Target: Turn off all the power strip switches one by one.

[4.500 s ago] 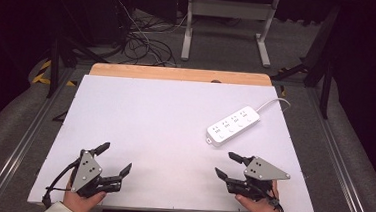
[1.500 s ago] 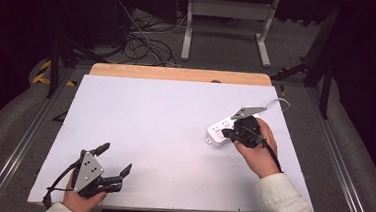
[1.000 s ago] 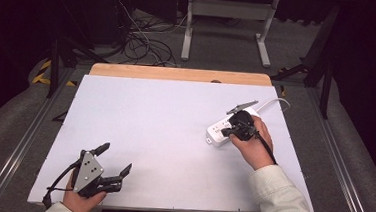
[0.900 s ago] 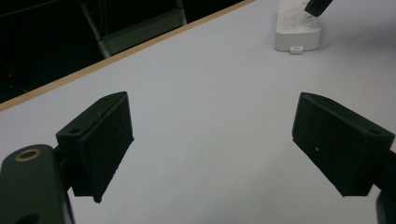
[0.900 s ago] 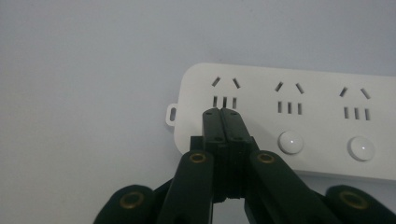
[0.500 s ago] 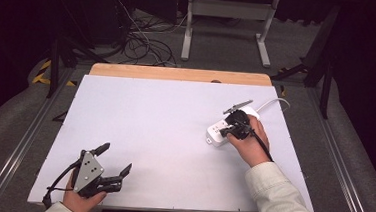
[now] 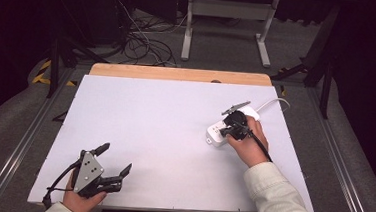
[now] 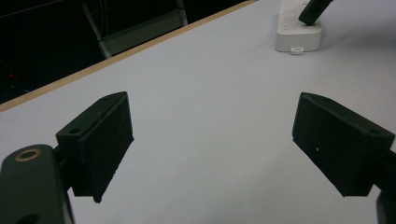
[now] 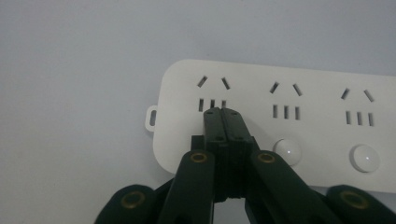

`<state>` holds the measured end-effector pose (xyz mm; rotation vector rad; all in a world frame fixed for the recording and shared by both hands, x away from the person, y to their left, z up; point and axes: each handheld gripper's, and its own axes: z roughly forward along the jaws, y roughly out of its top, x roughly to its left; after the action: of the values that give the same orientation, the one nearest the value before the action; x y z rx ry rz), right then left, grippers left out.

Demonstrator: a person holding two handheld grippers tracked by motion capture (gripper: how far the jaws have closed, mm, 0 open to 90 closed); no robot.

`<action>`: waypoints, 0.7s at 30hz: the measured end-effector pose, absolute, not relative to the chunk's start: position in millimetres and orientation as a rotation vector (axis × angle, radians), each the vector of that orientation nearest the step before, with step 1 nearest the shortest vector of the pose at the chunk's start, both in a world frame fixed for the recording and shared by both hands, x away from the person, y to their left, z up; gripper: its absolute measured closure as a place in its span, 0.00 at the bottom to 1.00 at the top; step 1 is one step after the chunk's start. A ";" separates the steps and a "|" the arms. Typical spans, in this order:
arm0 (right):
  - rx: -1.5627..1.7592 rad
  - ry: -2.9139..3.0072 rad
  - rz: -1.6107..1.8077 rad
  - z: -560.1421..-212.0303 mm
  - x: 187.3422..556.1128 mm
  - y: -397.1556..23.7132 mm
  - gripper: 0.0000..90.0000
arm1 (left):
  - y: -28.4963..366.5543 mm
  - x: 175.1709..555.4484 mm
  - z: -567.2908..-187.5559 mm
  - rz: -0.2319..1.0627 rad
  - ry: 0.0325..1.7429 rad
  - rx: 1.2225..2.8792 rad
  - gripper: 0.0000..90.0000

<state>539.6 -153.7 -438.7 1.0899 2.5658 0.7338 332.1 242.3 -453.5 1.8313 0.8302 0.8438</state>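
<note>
my right gripper has its two black jaws pressed flat together with nothing between them, and the joined tip sits on the top face of the long white plastic power strip, at the end socket, just below its row of three slots. i judge i am pushing the round switch button of that socket, which the jaws hide from me; the next round white button along lies just to the side of my tip. the strip lies flat on the white table top, toward the far right part of it, its white cable trailing off toward the far edge.

my left gripper rests near the front left corner, well apart from the strip, its jaws spread wide and holding nothing.

what worries me: the strip is loose on a smooth sheet and nothing braces it, so a slanted push could slide or swivel it instead of pressing the switch. the tip is narrow and could skid off the button onto the slots or nudge the neighbouring button. pressing near the strip's end could also tip the far end up.
</note>
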 end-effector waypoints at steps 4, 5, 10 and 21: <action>1.086 2.568 0.732 -438.6 539.2 -153.7 1.00 | 241.9 331.9 -453.7 0.837 0.833 1.831 0.14; 1.083 2.572 0.731 -438.4 538.8 -153.5 1.00 | 241.9 331.9 -453.7 0.837 0.833 1.831 0.14; 1.041 2.576 0.698 -437.8 534.5 -150.2 1.00 | 242.2 332.6 -453.6 0.846 0.834 1.832 0.14; 1.075 2.562 0.722 -438.9 533.8 -151.7 1.00 | 242.2 332.7 -453.7 0.850 0.837 1.835 0.14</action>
<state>533.8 -151.7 -438.9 1.0750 2.5622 0.7219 332.7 242.2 -453.7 1.8345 0.8371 0.8503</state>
